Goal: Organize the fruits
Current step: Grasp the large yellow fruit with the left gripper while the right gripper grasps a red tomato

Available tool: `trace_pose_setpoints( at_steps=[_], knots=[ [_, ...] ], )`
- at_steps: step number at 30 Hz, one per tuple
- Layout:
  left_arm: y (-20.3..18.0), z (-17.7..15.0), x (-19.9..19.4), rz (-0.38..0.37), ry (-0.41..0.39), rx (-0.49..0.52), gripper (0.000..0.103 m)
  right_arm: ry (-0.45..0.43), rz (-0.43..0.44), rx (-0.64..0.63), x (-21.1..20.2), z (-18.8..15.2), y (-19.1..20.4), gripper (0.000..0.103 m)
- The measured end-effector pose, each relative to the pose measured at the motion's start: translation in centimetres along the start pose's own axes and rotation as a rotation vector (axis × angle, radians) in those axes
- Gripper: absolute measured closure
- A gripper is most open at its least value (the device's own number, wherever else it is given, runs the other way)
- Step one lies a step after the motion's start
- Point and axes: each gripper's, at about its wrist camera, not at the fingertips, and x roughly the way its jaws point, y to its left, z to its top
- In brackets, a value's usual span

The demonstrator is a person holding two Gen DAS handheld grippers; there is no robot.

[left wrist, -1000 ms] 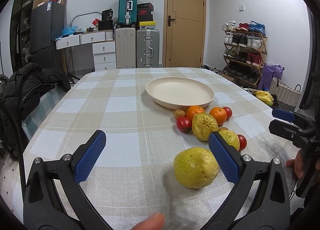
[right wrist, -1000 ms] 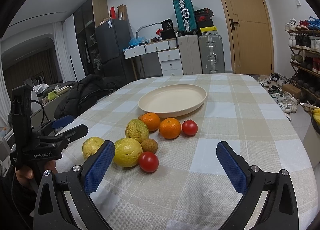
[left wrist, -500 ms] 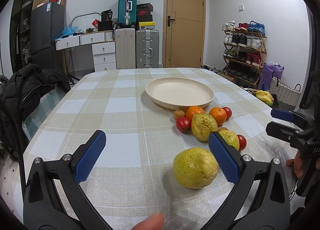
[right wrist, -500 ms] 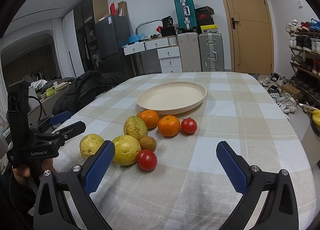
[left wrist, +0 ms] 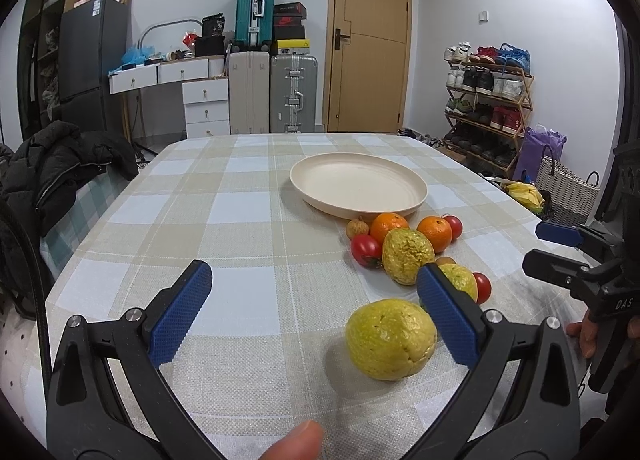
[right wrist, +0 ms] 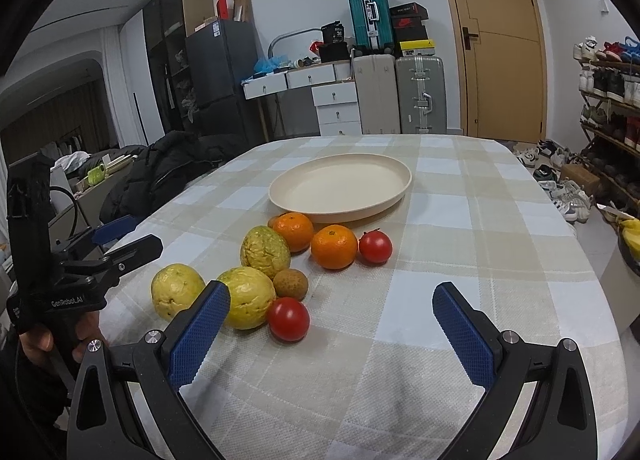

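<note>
So far nothing looks sorted. In the left wrist view the left gripper (left wrist: 316, 310) spreads wide and empty at the bottom, the nearest guava (left wrist: 391, 339) just inside its right finger, the plate (left wrist: 359, 185) bare at centre. In the right wrist view the right gripper (right wrist: 332, 334) gapes empty too; every fruit, guavas, oranges (right wrist: 334, 246) and tomatoes (right wrist: 288, 319), clusters left of centre on the tablecloth (right wrist: 460, 244).
</note>
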Motion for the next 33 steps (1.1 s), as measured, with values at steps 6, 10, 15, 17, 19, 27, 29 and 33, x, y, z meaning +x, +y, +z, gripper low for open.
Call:
trace_pose_setpoints(
  at_steps=[6,10,15,17,19,27,29,33],
  knots=[
    [-0.1,0.3,0.3,-0.008,0.025,0.009,0.001,0.085,-0.006,-0.031,1.2,0.6,0.3,0.0],
    [-0.4,0.3,-0.2,-0.004,0.0,0.012,0.001,0.133,-0.051,-0.051,2.0,0.7,0.5,0.0],
    [-0.8,-0.3,0.6,0.009,0.055,0.038,0.001,0.215,-0.066,-0.056,3.5,0.3,0.6,0.0],
    [-0.7,-0.5,1.0,-0.001,0.084,0.036,0.001,0.249,-0.053,-0.046,4.1,0.0,0.5,0.003],
    [-0.8,-0.7,1.3,-0.025,0.108,0.044,0.001,0.274,-0.034,-0.046,4.7,-0.3,0.6,0.02],
    [-2.1,-1.5,2.3,-0.046,0.158,0.107,0.001,0.326,-0.01,-0.067,6.0,-0.7,1.5,0.028],
    [-2.2,-1.6,2.5,-0.07,0.167,0.107,0.001,0.33,-0.006,-0.078,6.3,-0.6,1.9,0.033],
    [-2.5,-1.9,2.8,-0.084,0.184,0.121,0.001,0.328,-0.01,-0.096,6.5,-0.5,2.4,0.047]
  ],
)
